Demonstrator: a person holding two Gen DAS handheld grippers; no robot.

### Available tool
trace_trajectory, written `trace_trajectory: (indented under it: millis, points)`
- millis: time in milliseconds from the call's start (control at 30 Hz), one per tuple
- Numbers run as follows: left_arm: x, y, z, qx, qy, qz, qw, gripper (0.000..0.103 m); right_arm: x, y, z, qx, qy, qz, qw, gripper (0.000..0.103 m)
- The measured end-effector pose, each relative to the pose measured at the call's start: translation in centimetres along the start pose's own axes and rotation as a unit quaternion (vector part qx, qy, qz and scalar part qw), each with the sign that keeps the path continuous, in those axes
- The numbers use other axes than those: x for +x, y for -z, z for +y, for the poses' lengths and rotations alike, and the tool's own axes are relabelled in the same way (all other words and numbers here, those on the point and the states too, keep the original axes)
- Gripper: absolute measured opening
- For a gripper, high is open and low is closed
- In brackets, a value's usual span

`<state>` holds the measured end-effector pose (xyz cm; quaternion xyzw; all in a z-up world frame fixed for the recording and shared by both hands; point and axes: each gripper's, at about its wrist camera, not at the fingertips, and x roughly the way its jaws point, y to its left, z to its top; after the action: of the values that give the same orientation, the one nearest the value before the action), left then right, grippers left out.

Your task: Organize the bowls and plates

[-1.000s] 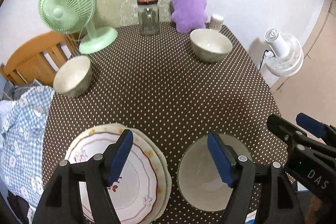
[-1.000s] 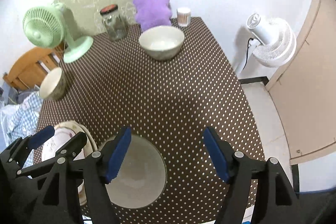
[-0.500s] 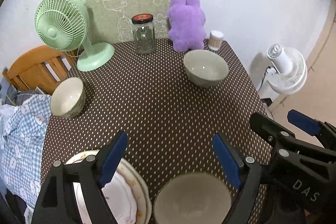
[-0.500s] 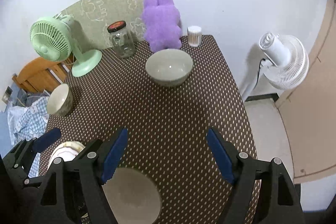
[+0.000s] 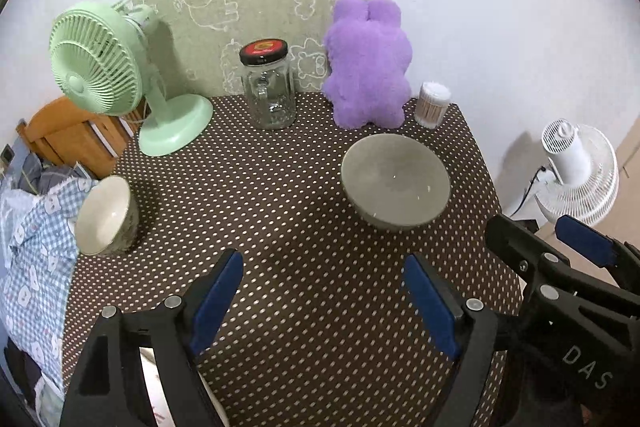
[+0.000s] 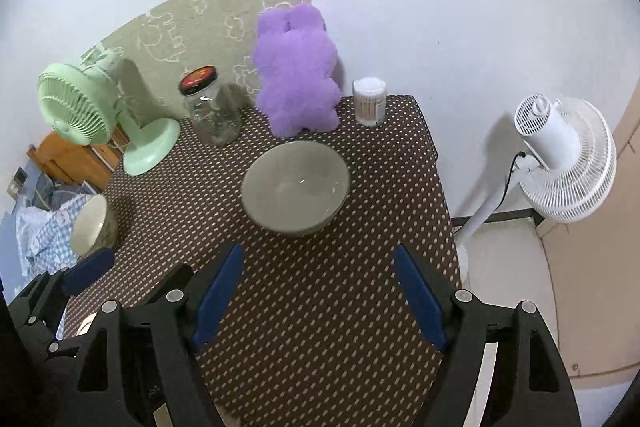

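**A:** Left wrist view first. My left gripper (image 5: 322,297) is spread wide with nothing in it, low in the frame over the dotted bench (image 5: 280,227). The grey bowl (image 5: 395,181) sits right of centre, the cream bowl (image 5: 105,215) at the left edge, tilted toward the camera. Just a sliver of a plate (image 5: 152,383) shows behind the gripper, at the bottom left.

**B:** Worries?

**A:** The cream bowl is right at the bench edge by the checked cloth (image 5: 28,251); I judge a clumsy nudge could tip it off. The right gripper (image 5: 576,255) is at the lower right; crossing paths could knock the two together.

**B:** Anything in the bowls?

**A:** Both look empty. The glass jar (image 5: 269,87), upper centre, looks empty too; the small tub (image 5: 431,105) holds what seem to be cotton swabs.

**A:** Right wrist view. My right gripper (image 6: 318,297) is also wide open and empty, low in the frame. The grey bowl (image 6: 295,183) is dead centre, just ahead. Reaching past it risks toppling the purple plush (image 6: 298,73) or the jar (image 6: 210,109) behind.
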<state>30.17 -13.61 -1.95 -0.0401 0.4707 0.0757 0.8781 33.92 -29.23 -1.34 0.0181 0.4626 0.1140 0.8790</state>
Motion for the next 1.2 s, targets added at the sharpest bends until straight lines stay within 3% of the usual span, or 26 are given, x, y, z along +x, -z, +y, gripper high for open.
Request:
trace_trajectory:
  millis: [367,600,867,1200]
  points:
    - [5.5,-3.5,-0.4,-0.023,-0.023,0.017,0.9993,0.077,5.6,-4.1,-1.7,0.007,-0.007,-0.004,1.0,0.08]
    - [8.8,-5.5,-0.4,-0.013,-0.035,0.019,0.9991,0.072,9.6,-5.8,-2.5,0.016,-0.004,0.009,1.0,0.073]
    - [12.8,-5.9,-1.2,-0.005,-0.029,0.04,0.9987,0.061,13.8,-5.7,-3.1,0.021,-0.004,0.043,0.999,0.059]
    - [16.1,-5.3,-1.2,-0.007,-0.025,0.066,0.9975,0.035,17.4,-5.2,-2.8,0.015,0.006,0.073,0.997,0.027]
